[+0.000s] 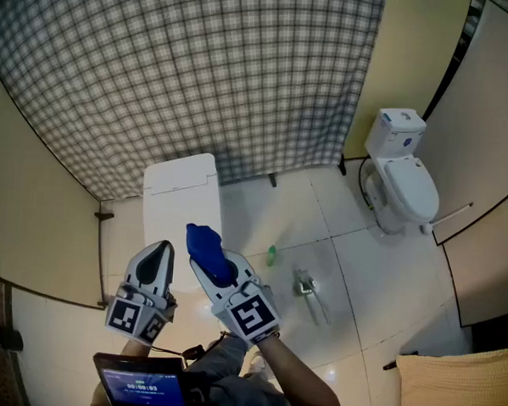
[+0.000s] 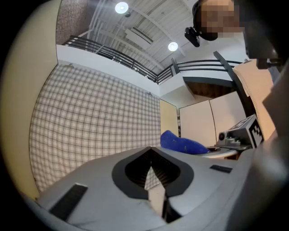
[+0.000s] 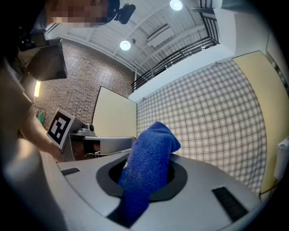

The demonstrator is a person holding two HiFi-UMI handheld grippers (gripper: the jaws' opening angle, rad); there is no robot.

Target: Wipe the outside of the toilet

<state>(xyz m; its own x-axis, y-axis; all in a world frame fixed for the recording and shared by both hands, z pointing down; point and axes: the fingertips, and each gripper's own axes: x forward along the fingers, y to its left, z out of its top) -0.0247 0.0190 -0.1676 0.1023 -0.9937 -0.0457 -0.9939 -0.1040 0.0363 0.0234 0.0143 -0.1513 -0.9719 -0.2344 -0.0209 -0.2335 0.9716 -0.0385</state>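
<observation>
**Holding a blue cloth ready, far from the toilet**

I am clamping the right gripper (image 1: 208,262) on a blue terry cloth (image 1: 204,240). Its free end is sticking up past the jaws, likely so that loose fabric meets the porcelain first. I am carrying the left gripper (image 1: 156,256) just beside it, jaws closed together on nothing, probably spare for now. The white toilet (image 1: 402,173), lid down, is standing well apart at the far right, so wiping is not yet beginning. I am reading no brand. The cubes (image 1: 250,315) are showing only square markers, and the digits on the screen (image 1: 138,389) are too small.
</observation>
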